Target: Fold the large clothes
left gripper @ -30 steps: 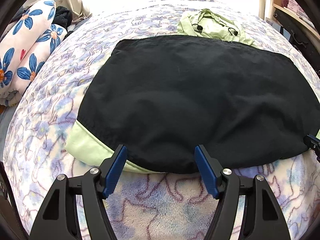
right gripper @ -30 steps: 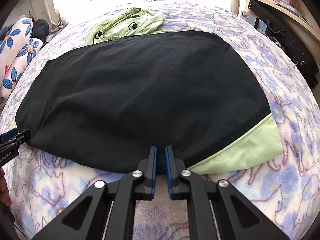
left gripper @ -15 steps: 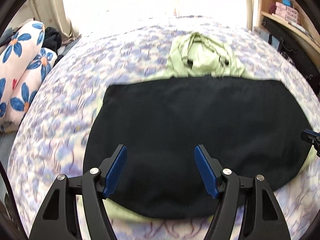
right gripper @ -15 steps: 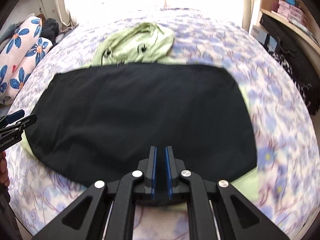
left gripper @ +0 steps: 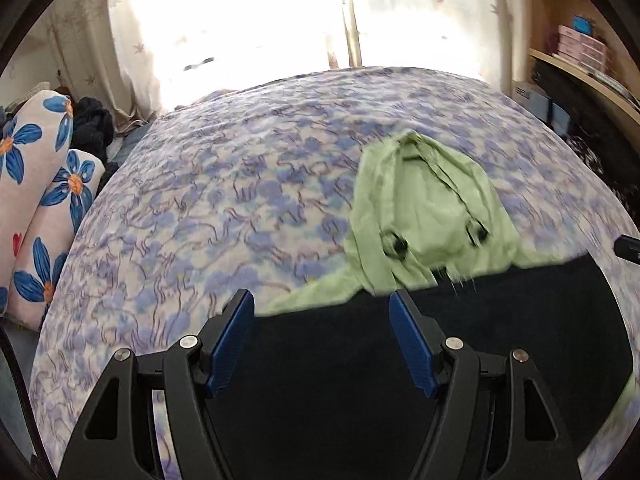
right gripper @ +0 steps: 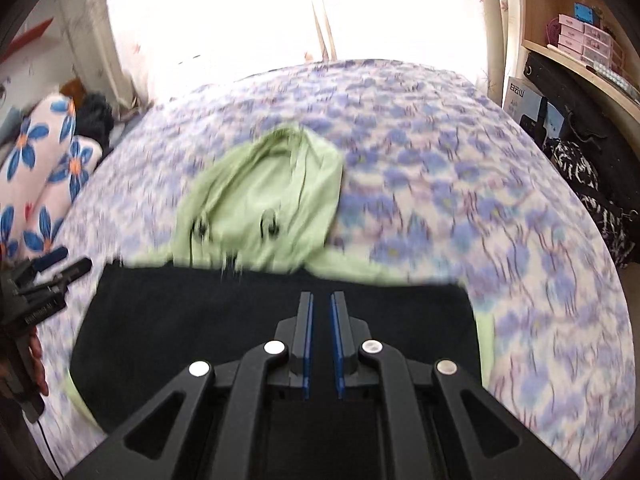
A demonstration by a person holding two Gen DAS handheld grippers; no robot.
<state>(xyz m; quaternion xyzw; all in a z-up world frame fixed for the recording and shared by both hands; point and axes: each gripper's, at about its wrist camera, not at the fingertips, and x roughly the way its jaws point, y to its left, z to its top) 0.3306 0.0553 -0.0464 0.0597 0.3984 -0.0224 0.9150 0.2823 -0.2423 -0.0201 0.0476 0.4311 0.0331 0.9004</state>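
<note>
- The flowered pillows (left gripper: 36,216) lie at the far left, off the bed's edge, with a dark bundle (left gripper: 94,128) just behind them.
- The bedspread (left gripper: 224,208), a blue and purple flower print, carries everything else.
- The left claw (left gripper: 322,334) hangs over the near left part of the jacket with its blue fingers (left gripper: 232,342) spread wide, nothing between them.
- The jacket (left gripper: 500,320) lies flat on the near half of the bed, black side up, light green showing along its edges. Its long axis runs left to right across the bed.
- Its green hood (left gripper: 424,216) points away toward the bright window (left gripper: 256,12), spread open with two black cord stops showing.
- The right claw (right gripper: 321,338) sits over the jacket's near middle, fingers almost together with a thin gap; whether cloth is pinched there I cannot tell.
- Wooden shelves (right gripper: 580,44) with pink boxes stand at the far right.
</note>
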